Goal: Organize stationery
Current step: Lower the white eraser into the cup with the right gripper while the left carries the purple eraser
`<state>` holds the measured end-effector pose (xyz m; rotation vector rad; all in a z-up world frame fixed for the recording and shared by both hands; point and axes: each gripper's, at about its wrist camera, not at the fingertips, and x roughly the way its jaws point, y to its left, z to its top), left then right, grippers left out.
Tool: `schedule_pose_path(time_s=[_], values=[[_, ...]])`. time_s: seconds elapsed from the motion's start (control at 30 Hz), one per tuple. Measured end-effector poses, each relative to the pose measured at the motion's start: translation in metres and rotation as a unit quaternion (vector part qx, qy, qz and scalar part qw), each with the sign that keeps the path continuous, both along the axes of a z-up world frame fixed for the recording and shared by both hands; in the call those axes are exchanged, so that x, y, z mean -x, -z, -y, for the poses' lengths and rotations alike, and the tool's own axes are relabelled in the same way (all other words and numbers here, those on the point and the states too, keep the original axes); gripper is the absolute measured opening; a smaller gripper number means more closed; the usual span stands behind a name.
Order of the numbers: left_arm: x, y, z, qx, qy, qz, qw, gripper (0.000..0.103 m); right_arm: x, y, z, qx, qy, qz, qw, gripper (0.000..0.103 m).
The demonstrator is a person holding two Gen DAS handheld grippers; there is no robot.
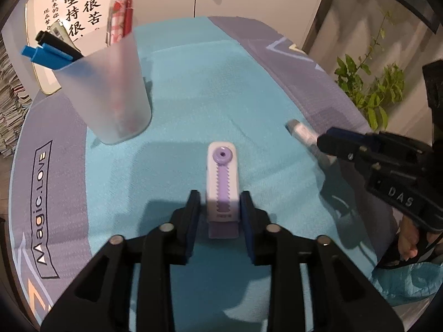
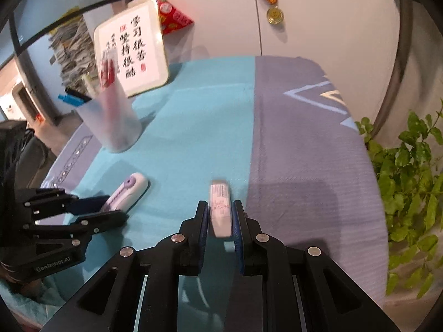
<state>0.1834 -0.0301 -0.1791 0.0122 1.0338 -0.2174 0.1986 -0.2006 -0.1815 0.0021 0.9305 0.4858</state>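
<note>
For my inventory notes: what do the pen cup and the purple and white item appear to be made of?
Pen cup: likely frosted translucent plastic; the red pens show blurred through its matte wall. Purple and white item: apparently smooth hard plastic, with a moulded toothed slider strip and a faint sheen.

On the worktop (image 1: 193, 83) the cup (image 1: 110, 94) of pens (image 1: 52, 52) stands far left; the eraser (image 1: 223, 182) lies between my left jaws, the correction tape (image 2: 220, 207) between my right.

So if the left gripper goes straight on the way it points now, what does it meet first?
The left gripper would first meet the purple-and-white utility knife already lying between its fingers, then the teal mat under it. The frosted cup stands off to the left.
</note>
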Motion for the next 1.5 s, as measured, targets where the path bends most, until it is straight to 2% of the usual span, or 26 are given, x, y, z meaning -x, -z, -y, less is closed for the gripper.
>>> schedule_pose_path(time_s=[0.07, 0.13, 0.17, 0.2, 0.27, 0.37, 0.4, 0.43, 0.47, 0.5, 0.57, 0.77, 1.1, 1.3, 1.5], values=[[-0.004, -0.003, -0.003, 0.013, -0.005, 0.004, 0.9999, 0.038, -0.002, -0.002, 0.000, 0.008, 0.004, -0.003, 1.000, 0.019], [-0.013, -0.006, 0.001, 0.020, -0.004, 0.007, 0.9998, 0.038, -0.007, -0.005, -0.004, 0.020, 0.006, -0.001, 1.000, 0.032], [-0.017, -0.006, 0.003, 0.018, -0.003, 0.007, 0.9998, 0.038, -0.010, -0.006, -0.008, 0.028, 0.004, 0.000, 1.000, 0.043], [-0.020, -0.005, 0.005, 0.014, -0.003, 0.005, 0.9999, 0.037, -0.013, -0.007, -0.012, 0.038, 0.001, 0.001, 0.999, 0.048], [-0.025, -0.002, 0.010, 0.009, 0.000, -0.003, 1.0000, 0.036, -0.017, -0.005, -0.023, 0.062, -0.010, -0.003, 0.998, 0.048], [-0.028, 0.002, 0.015, 0.004, 0.010, -0.008, 0.9999, 0.023, -0.025, 0.005, -0.037, 0.095, -0.014, -0.027, 0.995, 0.046], [-0.030, 0.002, 0.016, 0.000, 0.011, -0.005, 0.9999, 0.023, -0.029, 0.008, -0.039, 0.100, -0.011, -0.034, 0.994, 0.037], [-0.030, 0.001, 0.016, 0.000, 0.011, -0.005, 0.9999, 0.023, -0.032, 0.010, -0.041, 0.101, -0.011, -0.041, 0.994, 0.031], [-0.030, 0.000, 0.014, 0.004, 0.010, -0.005, 0.9999, 0.023, -0.033, 0.008, -0.041, 0.099, -0.008, -0.037, 0.994, 0.019], [-0.031, 0.000, 0.013, 0.007, 0.008, -0.004, 0.9999, 0.023, -0.035, 0.008, -0.041, 0.099, -0.006, -0.041, 0.994, 0.017], [-0.027, -0.005, 0.010, 0.013, 0.008, 0.005, 0.9999, 0.023, -0.036, 0.005, -0.039, 0.088, 0.001, -0.041, 0.995, 0.017], [-0.012, -0.025, 0.001, 0.012, -0.001, 0.056, 0.9984, 0.023, -0.026, -0.024, -0.025, 0.031, 0.023, -0.006, 0.999, 0.017], [0.014, -0.046, -0.017, 0.004, -0.024, 0.105, 0.9942, 0.023, -0.005, -0.063, -0.035, 0.009, 0.023, 0.051, 0.998, 0.017], [0.025, -0.049, -0.037, 0.018, -0.047, 0.117, 0.9918, 0.023, 0.007, -0.081, -0.045, -0.013, 0.017, 0.074, 0.997, 0.017], [0.037, -0.050, -0.063, 0.028, -0.071, 0.125, 0.9892, 0.023, 0.009, -0.100, -0.074, -0.025, -0.004, 0.092, 0.995, 0.017]])
